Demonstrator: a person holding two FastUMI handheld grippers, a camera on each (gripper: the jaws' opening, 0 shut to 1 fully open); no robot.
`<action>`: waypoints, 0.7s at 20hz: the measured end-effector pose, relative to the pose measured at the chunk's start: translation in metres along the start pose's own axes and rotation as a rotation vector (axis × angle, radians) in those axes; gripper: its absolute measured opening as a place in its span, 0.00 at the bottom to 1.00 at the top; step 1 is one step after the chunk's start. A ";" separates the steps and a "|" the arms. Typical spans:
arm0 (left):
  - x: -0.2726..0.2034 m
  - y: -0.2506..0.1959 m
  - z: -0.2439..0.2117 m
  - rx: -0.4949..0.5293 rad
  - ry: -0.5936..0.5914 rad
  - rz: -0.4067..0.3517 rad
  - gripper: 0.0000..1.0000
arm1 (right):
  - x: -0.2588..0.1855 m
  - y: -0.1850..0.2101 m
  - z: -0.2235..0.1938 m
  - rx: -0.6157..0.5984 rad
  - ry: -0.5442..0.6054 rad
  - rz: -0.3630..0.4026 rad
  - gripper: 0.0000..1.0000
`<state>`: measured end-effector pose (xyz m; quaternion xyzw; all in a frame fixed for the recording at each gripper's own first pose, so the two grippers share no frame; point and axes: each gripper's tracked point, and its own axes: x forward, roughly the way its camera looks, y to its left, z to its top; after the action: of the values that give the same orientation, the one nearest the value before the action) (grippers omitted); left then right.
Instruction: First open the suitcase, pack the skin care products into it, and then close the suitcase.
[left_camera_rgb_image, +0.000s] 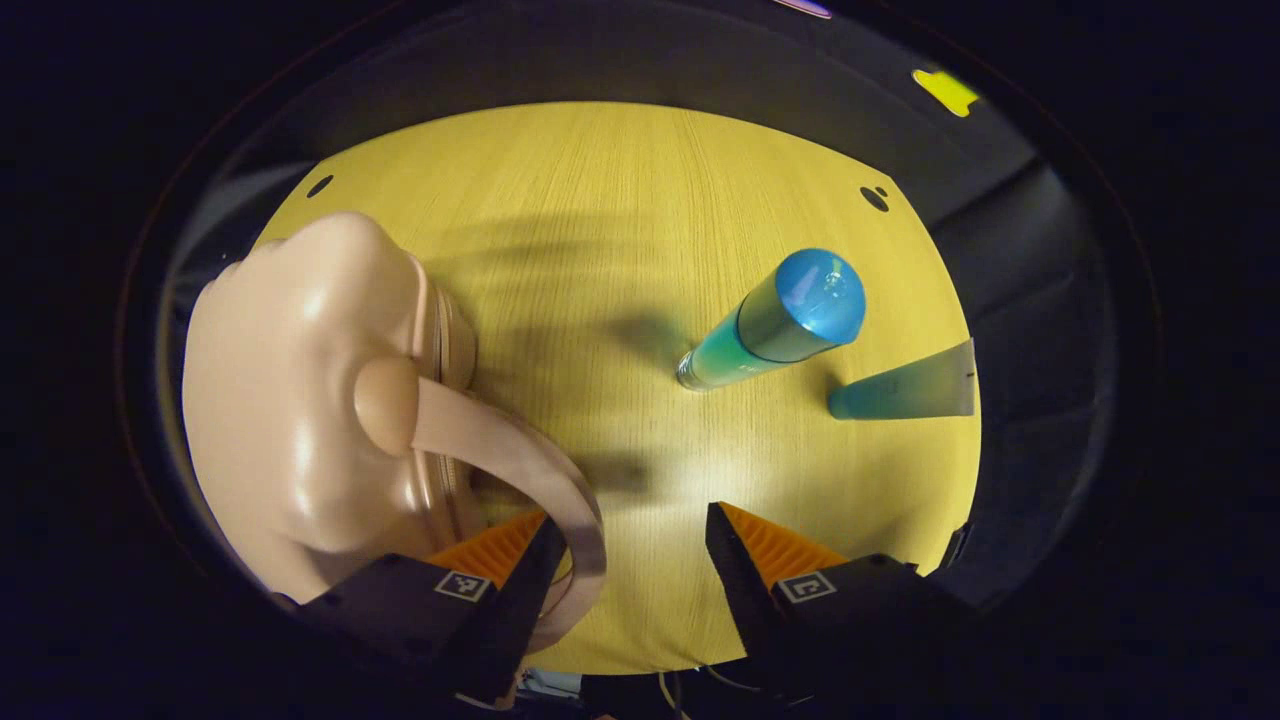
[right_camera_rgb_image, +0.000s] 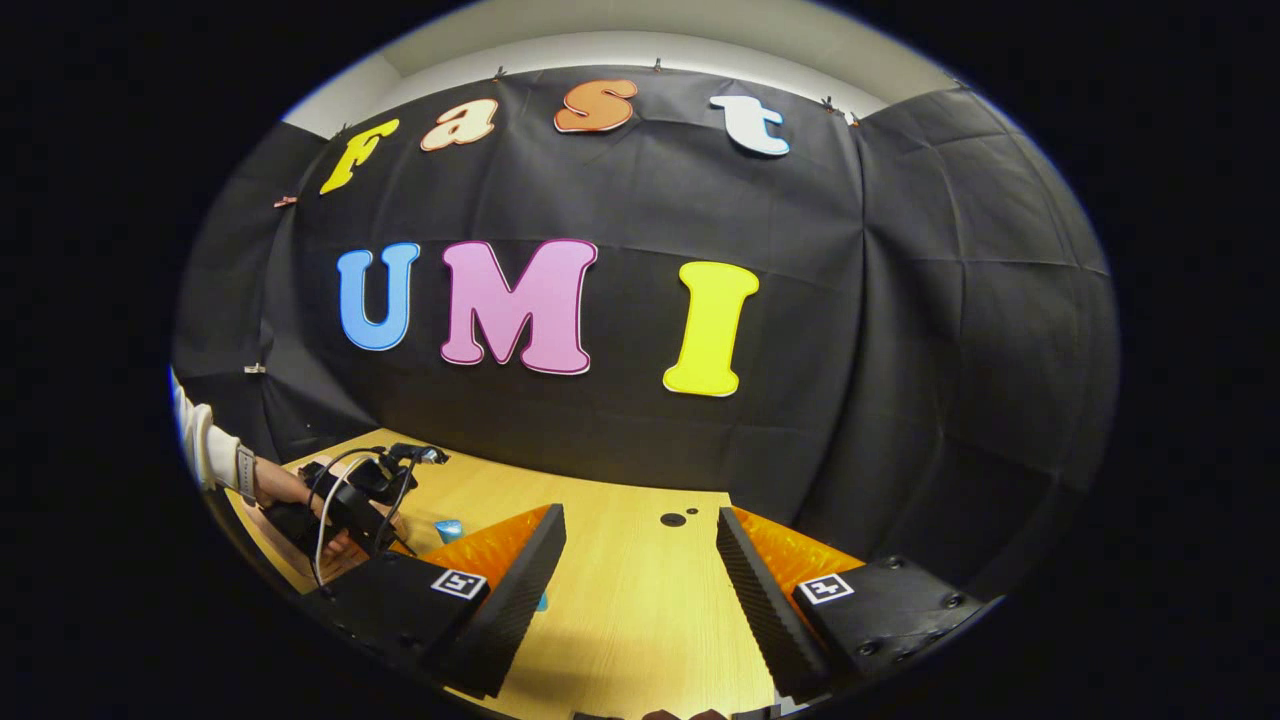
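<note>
Suitcase (left_camera_rgb_image: 300, 400) handle (left_camera_rgb_image: 520, 470) is being approached by the wide-open left gripper (left_camera_rgb_image: 630, 560), lying just left of its jaws, while the right gripper (right_camera_rgb_image: 640, 580) is being held open farther off.

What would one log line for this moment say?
suitcase: closed, on table | bottle: upright, unpacked | tube: lying flat | left gripper: open near handle | right gripper: open, empty

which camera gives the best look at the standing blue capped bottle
The left gripper view: the blue-capped bottle stands upright on the table, seen whole from above, beside the tube. In the right gripper view, just a blue scrap peeks past a finger, likely its cap.
</note>
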<state>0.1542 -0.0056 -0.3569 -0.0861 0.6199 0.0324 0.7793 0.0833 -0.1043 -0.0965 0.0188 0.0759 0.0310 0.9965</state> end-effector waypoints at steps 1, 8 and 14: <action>0.002 0.011 0.002 0.021 -0.014 0.041 0.73 | 0.003 -0.001 -0.001 0.003 0.003 0.000 0.96; -0.030 0.017 0.004 0.044 -0.039 -0.015 0.14 | 0.014 0.013 -0.004 0.021 0.015 0.034 0.96; -0.124 0.024 0.013 0.032 -0.109 -0.125 0.13 | 0.028 0.043 0.004 0.019 0.001 0.110 0.96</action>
<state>0.1347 0.0269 -0.2362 -0.1103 0.5702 -0.0217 0.8138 0.1094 -0.0599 -0.0949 0.0326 0.0756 0.0849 0.9930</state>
